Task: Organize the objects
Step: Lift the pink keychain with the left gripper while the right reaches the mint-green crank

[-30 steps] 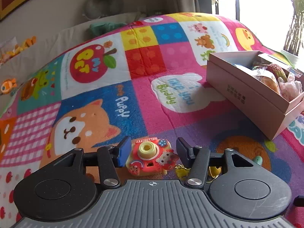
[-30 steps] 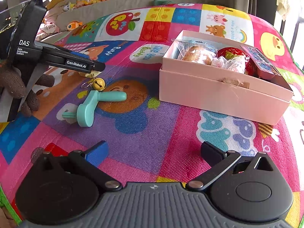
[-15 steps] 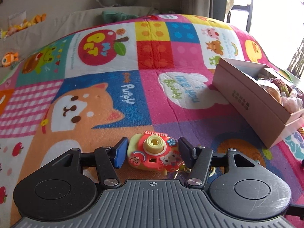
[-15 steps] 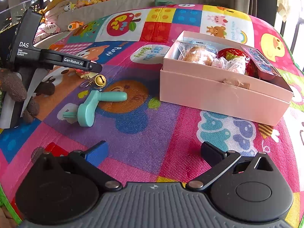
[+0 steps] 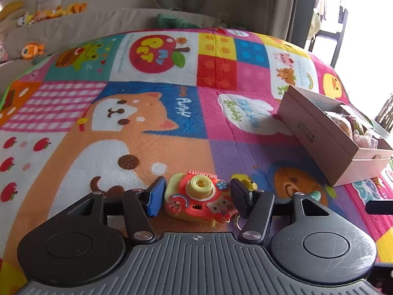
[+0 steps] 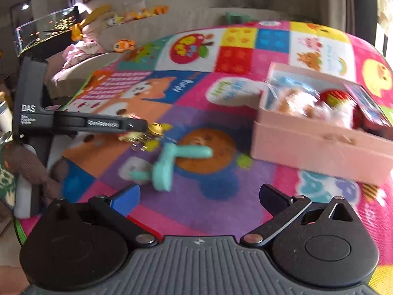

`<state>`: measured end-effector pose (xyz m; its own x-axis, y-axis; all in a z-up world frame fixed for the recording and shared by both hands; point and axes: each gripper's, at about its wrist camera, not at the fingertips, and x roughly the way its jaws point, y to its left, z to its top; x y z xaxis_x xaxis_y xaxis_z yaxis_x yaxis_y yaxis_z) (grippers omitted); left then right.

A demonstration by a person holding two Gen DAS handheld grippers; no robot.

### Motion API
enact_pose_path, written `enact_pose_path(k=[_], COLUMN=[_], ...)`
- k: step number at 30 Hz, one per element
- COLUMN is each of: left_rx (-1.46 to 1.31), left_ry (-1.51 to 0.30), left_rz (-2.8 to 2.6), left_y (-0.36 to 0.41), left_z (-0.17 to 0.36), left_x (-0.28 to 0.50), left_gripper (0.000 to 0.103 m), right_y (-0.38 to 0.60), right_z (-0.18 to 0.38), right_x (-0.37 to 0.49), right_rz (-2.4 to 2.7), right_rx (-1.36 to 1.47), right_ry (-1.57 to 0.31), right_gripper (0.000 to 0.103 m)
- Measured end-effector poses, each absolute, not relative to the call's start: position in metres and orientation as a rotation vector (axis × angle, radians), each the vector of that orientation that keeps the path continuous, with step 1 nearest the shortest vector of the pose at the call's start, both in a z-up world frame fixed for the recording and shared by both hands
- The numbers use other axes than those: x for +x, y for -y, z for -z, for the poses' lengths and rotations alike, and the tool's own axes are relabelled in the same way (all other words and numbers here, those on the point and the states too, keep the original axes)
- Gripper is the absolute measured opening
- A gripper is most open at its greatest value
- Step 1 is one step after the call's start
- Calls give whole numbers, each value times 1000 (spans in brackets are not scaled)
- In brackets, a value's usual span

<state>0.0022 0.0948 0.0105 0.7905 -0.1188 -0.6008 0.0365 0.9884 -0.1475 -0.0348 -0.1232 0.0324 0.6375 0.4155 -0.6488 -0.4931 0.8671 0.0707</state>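
Observation:
My left gripper point(image 5: 197, 196) is shut on a red and yellow toy camera point(image 5: 199, 199), held just above the colourful play mat point(image 5: 152, 132); a gold bell point(image 5: 248, 183) on its keychain shows beside the right finger. My right gripper point(image 6: 200, 199) is open and empty, low over the mat. A teal plastic toy point(image 6: 169, 163) lies on the mat ahead of it. The pink box point(image 6: 316, 145) holding wrapped items stands at the right; it also shows in the left wrist view point(image 5: 326, 137). The left gripper shows in the right wrist view point(image 6: 81, 123) at the left.
Plush toys point(image 5: 32, 49) lie along a beige cushion behind the mat. A fish tank point(image 6: 44, 29) stands at the far left. A bright window point(image 5: 363, 24) is at the right.
The left gripper has turned left with the toy camera still in it, so the box sits farther right. The right gripper has moved forward and left toward the teal toy; its view is blurred.

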Motion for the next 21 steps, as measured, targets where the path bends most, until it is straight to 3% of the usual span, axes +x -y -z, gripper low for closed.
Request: enact_pose_path(k=[8,18,21], left_rx=[-173,-195,-199], left_ry=[-643,-637,-636], left_rz=[95,96,96], left_y=[-100,-104,-104], left_z=[-9,-8,-8], left_x=[2,1,1], left_gripper=[63,63,63], right_y=[100,123,101], right_z=[-16,-30,-26], right_x=[-39,-31,-23], right_rz=[-320,-385,-380], right_rx=[-401,-124,-176], right_ry=[-626,-708,-700], right_gripper=[103,102,97])
